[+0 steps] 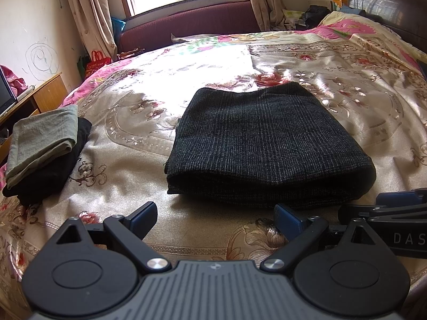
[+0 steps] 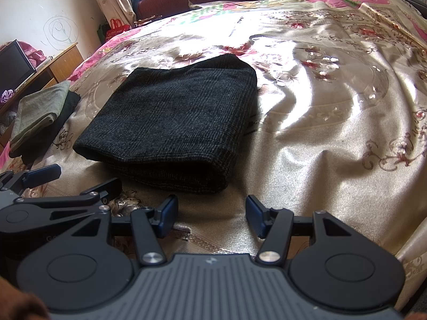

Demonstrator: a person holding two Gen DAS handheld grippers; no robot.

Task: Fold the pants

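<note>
Pants (image 1: 267, 144) of dark charcoal weave with a faint grey check lie folded into a thick, neat rectangle on the floral satin bedspread (image 1: 128, 186), the rounded fold edge facing the cameras. Both the left gripper (image 1: 216, 218) and the right gripper (image 2: 212, 214) hover just short of that edge, jaws apart and holding nothing.

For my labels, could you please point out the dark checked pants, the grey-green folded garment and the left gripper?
dark checked pants (image 1: 267, 138), left wrist view, top layer
grey-green folded garment (image 1: 42, 141), left wrist view, upper face
left gripper (image 1: 216, 214), left wrist view, between fingertips
</note>
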